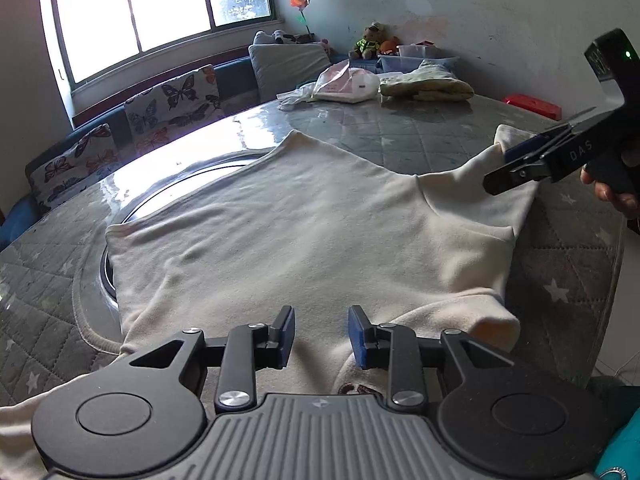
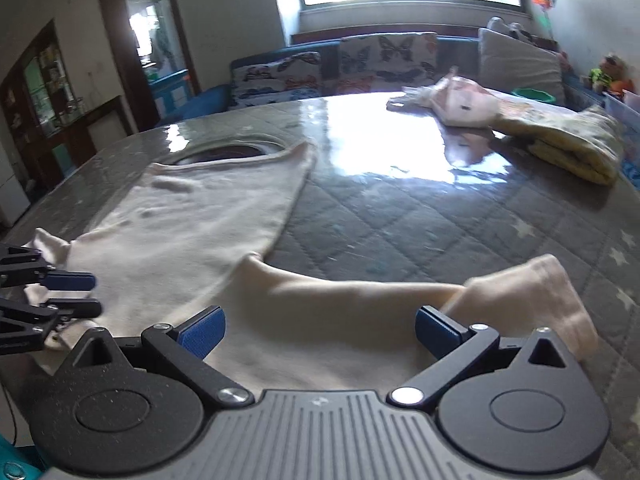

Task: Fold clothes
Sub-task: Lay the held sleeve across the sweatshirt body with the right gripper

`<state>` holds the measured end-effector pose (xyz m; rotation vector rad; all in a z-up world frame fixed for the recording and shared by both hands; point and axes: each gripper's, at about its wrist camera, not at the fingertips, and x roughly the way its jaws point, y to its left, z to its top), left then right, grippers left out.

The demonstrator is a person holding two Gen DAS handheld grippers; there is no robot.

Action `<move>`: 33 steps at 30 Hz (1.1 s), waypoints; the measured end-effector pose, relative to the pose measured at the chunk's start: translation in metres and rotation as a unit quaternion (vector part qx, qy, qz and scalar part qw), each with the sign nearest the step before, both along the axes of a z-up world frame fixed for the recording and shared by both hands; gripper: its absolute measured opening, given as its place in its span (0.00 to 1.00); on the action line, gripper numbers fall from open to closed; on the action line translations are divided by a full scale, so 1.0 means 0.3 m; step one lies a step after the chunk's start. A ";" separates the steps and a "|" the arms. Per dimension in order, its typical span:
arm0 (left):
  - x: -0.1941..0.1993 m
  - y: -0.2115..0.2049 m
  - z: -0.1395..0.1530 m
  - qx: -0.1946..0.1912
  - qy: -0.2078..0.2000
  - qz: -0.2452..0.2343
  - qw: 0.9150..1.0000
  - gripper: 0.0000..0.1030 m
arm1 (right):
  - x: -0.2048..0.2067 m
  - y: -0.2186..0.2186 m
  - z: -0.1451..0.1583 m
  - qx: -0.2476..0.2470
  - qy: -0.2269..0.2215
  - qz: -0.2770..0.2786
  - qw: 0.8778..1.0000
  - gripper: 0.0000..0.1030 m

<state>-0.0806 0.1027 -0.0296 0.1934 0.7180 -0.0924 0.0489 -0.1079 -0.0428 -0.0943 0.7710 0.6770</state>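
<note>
A cream long-sleeved top (image 1: 300,220) lies spread flat on the quilted grey table cover (image 1: 420,136). My left gripper (image 1: 322,320) hovers over its near edge with the blue pads a little apart and nothing pinched between them. My right gripper (image 1: 496,168) is at the far right sleeve. In the right wrist view its jaws (image 2: 318,320) stand wide open. The folded-over sleeve (image 2: 532,292) lies across in front of them, with the cuff beside the right pad. The left gripper (image 2: 96,294) shows at the left edge of that view, over the top (image 2: 180,220).
A folded yellowish cloth (image 1: 426,86) and a plastic bag (image 1: 348,84) sit at the table's far side, with a red object (image 1: 532,106) to their right. A round metal-rimmed opening (image 1: 160,196) lies under the top's far left part. A hand (image 1: 612,196) holds the right gripper. Cushions line the sofa behind.
</note>
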 end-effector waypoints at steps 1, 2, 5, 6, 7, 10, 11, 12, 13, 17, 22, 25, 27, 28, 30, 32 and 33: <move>0.001 0.001 0.000 0.000 0.000 0.000 1.000 0.33 | 0.001 -0.017 -0.001 -0.002 -0.002 -0.008 1.000 0.99; 0.001 0.001 0.000 0.000 0.000 0.000 1.000 0.33 | 0.002 -0.034 -0.002 -0.004 -0.004 -0.017 1.000 0.99; 0.002 0.002 0.000 0.001 0.000 0.001 1.000 0.34 | 0.014 -0.088 -0.001 -0.012 -0.006 -0.051 0.999 0.99; 0.002 0.002 0.000 0.001 0.000 0.001 1.000 0.34 | 0.021 -0.103 -0.001 -0.013 -0.006 -0.061 0.998 0.99; 0.002 0.002 -0.001 0.002 0.000 0.001 1.000 0.35 | 0.032 -0.128 0.000 -0.014 -0.007 -0.076 0.997 0.99; 0.003 0.003 0.000 0.002 0.000 0.005 1.000 0.37 | 0.061 -0.177 0.005 -0.010 -0.010 -0.108 0.994 0.99; 0.003 0.003 0.000 0.002 0.001 0.005 1.000 0.37 | 0.068 -0.183 0.007 -0.006 -0.011 -0.110 0.994 0.99; 0.003 0.002 0.000 0.003 0.001 0.006 1.000 0.37 | 0.071 -0.183 0.008 -0.002 -0.012 -0.108 0.994 0.99; 0.003 0.002 0.000 0.003 0.001 0.006 1.000 0.37 | 0.073 -0.174 0.008 0.002 -0.013 -0.100 0.995 0.99; 0.002 0.001 0.001 0.005 0.002 0.007 1.000 0.39 | 0.070 -0.110 0.005 0.013 -0.024 -0.055 0.998 0.99; 0.003 0.002 0.001 0.007 0.003 0.009 1.000 0.42 | 0.097 -0.073 -0.007 0.021 -0.024 -0.030 0.999 0.99; 0.004 0.003 0.000 0.007 0.002 0.009 1.000 0.43 | 0.124 -0.106 -0.021 0.012 -0.019 -0.049 0.999 0.99; 0.004 0.003 -0.001 0.009 0.001 0.008 1.000 0.44 | 0.140 -0.140 -0.027 0.005 -0.020 -0.069 0.997 0.99; 0.005 0.004 -0.002 0.009 0.001 0.008 1.000 0.44 | 0.147 -0.157 -0.028 0.002 -0.020 -0.078 0.997 0.99; 0.005 0.005 -0.002 0.009 0.001 0.009 1.000 0.45 | 0.154 -0.189 -0.022 0.001 -0.020 -0.094 0.995 0.99; 0.006 0.007 -0.003 0.009 0.001 0.011 1.000 0.46 | 0.145 -0.205 -0.011 -0.005 -0.027 -0.101 0.995 0.99; 0.007 0.007 -0.002 0.009 0.001 0.011 1.000 0.46 | 0.135 -0.204 -0.004 -0.011 -0.035 -0.102 0.994 0.99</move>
